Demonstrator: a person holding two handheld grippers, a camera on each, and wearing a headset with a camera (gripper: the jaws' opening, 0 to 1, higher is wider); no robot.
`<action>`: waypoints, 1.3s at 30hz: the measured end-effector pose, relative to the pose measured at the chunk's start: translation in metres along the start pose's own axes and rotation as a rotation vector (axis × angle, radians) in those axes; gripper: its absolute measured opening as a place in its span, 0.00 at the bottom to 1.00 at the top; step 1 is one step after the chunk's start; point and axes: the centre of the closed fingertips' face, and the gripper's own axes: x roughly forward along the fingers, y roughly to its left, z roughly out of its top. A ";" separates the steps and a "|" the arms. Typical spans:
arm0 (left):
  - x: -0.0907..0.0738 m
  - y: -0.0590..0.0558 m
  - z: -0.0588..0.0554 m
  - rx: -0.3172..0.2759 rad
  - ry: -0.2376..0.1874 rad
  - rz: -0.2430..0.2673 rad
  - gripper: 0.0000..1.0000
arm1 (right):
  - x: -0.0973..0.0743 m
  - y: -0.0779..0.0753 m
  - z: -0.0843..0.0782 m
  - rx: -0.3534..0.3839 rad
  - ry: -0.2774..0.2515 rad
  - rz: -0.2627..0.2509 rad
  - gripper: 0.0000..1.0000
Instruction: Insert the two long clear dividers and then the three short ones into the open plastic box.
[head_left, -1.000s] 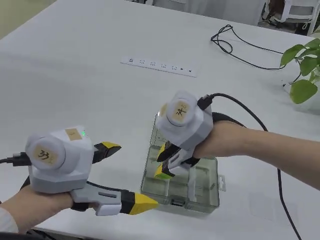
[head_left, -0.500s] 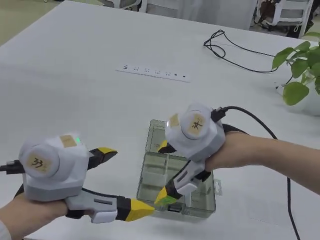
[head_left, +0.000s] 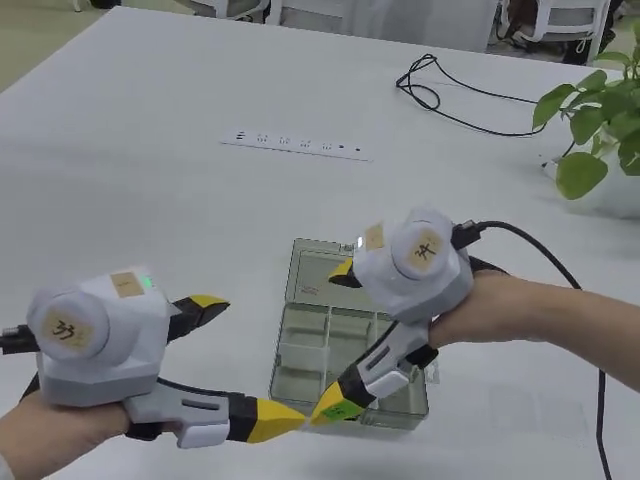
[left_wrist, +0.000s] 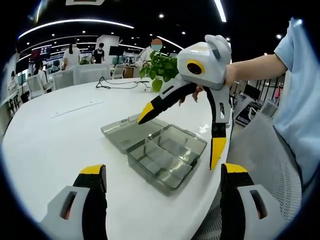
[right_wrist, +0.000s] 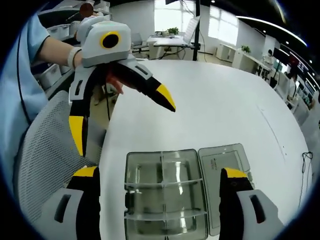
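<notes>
Clear dividers (right_wrist: 162, 170) gridded the plastic box (head_left: 300, 352), lid (head_left: 315, 262) at 12 o'clock; insertion looked essentially finished. The left claw (head_left: 252, 360) and right claw (head_left: 338, 340) gaped empty.

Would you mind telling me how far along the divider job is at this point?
Done: clear dividers already cross the open plastic box into compartments; their exact count is unclear. In hand: nothing; the left gripper and right gripper are both open by the box. Left: probably only checking all five are seated.
</notes>
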 end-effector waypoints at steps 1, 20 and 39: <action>0.000 0.000 0.001 -0.004 -0.003 0.001 0.97 | -0.002 -0.001 0.001 0.012 -0.016 -0.007 1.00; 0.009 -0.005 0.008 0.007 0.003 -0.007 0.96 | -0.069 -0.019 -0.061 0.203 -0.078 -0.155 1.00; 0.008 -0.010 0.010 0.021 0.015 -0.005 0.96 | -0.105 -0.014 -0.135 0.266 0.007 -0.216 1.00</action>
